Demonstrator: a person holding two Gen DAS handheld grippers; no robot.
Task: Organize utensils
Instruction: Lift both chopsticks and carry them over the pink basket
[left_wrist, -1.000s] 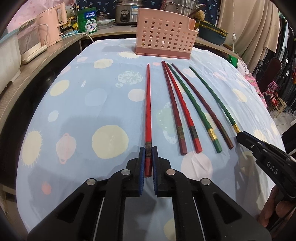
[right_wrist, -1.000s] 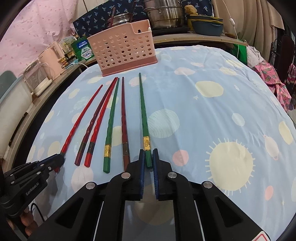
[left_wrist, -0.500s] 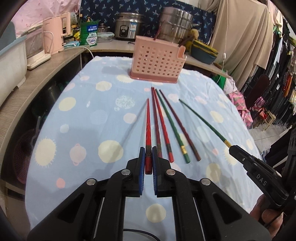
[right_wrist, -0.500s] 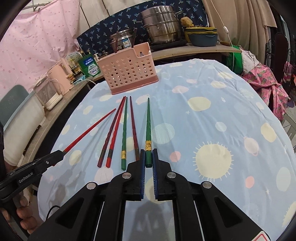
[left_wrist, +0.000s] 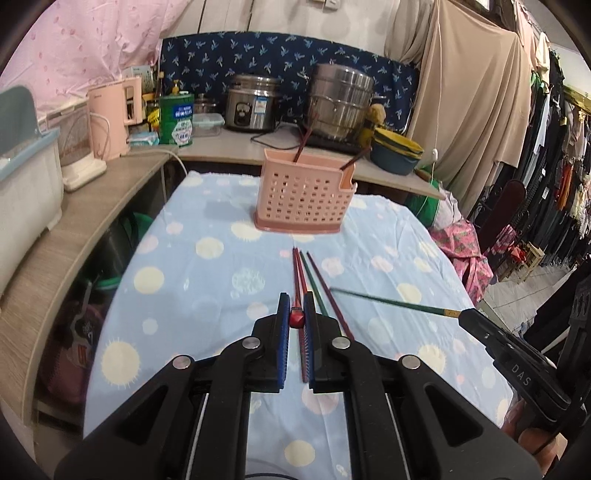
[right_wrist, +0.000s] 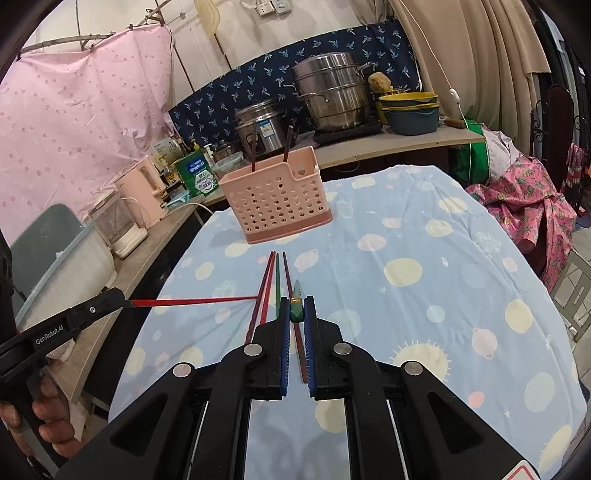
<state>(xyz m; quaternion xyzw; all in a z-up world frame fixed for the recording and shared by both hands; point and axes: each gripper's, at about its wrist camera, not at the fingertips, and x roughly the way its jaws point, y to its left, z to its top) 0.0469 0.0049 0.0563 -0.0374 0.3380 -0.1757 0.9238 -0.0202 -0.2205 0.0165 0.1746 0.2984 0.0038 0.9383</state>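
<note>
My left gripper (left_wrist: 296, 318) is shut on a red chopstick (left_wrist: 296, 316), held above the table and pointing away; it also shows in the right wrist view (right_wrist: 192, 302). My right gripper (right_wrist: 296, 314) is shut on a green chopstick (right_wrist: 297, 308), also lifted; it shows in the left wrist view (left_wrist: 391, 303). Several chopsticks (left_wrist: 314, 286) lie side by side on the tablecloth below. The pink perforated utensil basket (left_wrist: 304, 197) stands at the table's far end with two dark chopsticks upright in it.
The table has a blue spotted cloth (right_wrist: 424, 280). A wooden counter (left_wrist: 62, 221) runs along the left and back with a kettle (left_wrist: 110, 114), a rice cooker (left_wrist: 253, 103), a steel pot (left_wrist: 341, 101) and bowls (left_wrist: 395, 151). Clothes (left_wrist: 561, 147) hang at the right.
Both grippers have risen well above the table, each carrying its chopstick off the cloth. The remaining chopsticks stay where they lay.
</note>
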